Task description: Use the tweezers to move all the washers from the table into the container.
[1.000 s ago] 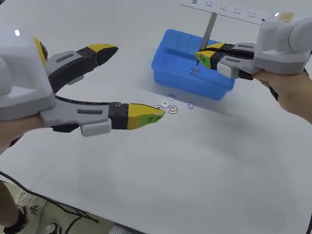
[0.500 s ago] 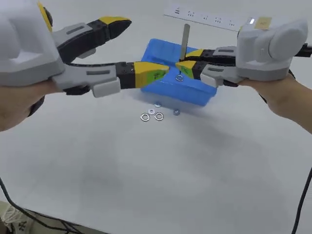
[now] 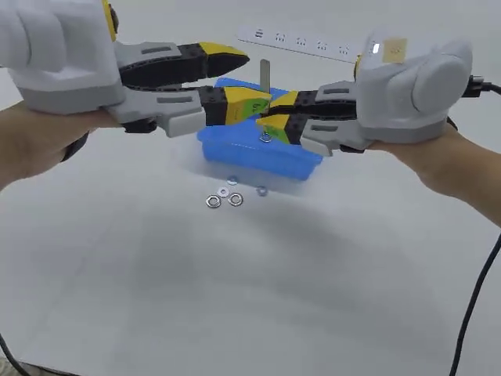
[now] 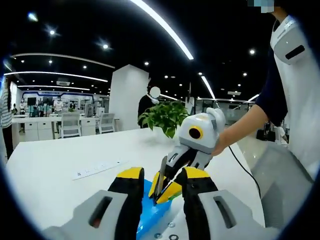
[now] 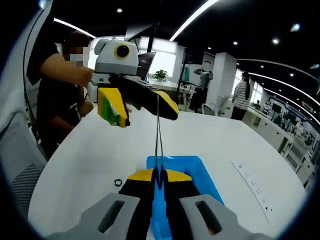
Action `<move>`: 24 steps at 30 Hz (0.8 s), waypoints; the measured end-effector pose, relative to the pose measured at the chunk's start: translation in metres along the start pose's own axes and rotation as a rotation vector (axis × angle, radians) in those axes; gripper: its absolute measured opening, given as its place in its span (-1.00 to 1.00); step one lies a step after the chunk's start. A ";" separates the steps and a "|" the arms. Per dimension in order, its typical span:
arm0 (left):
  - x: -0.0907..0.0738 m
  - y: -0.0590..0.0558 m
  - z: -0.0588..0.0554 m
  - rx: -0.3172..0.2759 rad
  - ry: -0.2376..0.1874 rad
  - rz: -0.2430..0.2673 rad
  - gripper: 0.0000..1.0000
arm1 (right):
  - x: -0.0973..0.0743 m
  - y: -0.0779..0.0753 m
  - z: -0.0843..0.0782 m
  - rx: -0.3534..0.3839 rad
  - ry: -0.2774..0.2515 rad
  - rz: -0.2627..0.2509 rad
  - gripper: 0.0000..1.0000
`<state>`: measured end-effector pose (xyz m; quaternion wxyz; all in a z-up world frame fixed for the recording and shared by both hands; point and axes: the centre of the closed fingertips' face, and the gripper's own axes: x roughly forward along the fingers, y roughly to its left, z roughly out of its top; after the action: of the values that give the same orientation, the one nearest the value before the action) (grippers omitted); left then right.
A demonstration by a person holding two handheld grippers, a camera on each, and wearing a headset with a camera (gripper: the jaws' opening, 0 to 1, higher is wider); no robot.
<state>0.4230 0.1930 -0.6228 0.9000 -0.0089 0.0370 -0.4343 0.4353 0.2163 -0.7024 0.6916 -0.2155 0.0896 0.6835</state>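
Observation:
My right gripper is shut on the metal tweezers, which stand upright over the blue container. A small washer hangs just below the gripper tip, above the container. My left gripper is open, its yellow tips close beside the tweezers. Several washers lie on the white table in front of the container. In the right gripper view the tweezers rise from the shut jaws over the container, with the left gripper beyond. The left gripper view has the tweezers between its open jaws.
A white power strip lies at the table's far edge behind the container. A black cable runs down the right side. One washer lies on the table left of the container in the right gripper view.
My left gripper has risen from near the washers on the table to beside the tweezers over the container. The right gripper keeps the tweezers and washer over the container. The head camera has shifted.

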 end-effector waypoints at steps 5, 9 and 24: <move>-0.001 -0.004 0.001 0.016 0.017 -0.044 -0.46 | -0.001 0.005 0.003 0.005 -0.014 0.015 -0.85; -0.002 -0.009 0.003 0.031 0.026 -0.077 -0.53 | -0.002 0.010 0.005 0.006 -0.019 0.031 -0.85; -0.007 -0.021 -0.005 0.139 0.118 -0.124 -0.87 | -0.005 0.026 0.006 0.012 -0.025 0.069 -0.84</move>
<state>0.4020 0.1852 -0.6264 0.8661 0.0770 0.0591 -0.4904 0.4087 0.2133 -0.6993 0.6699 -0.1996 0.0921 0.7092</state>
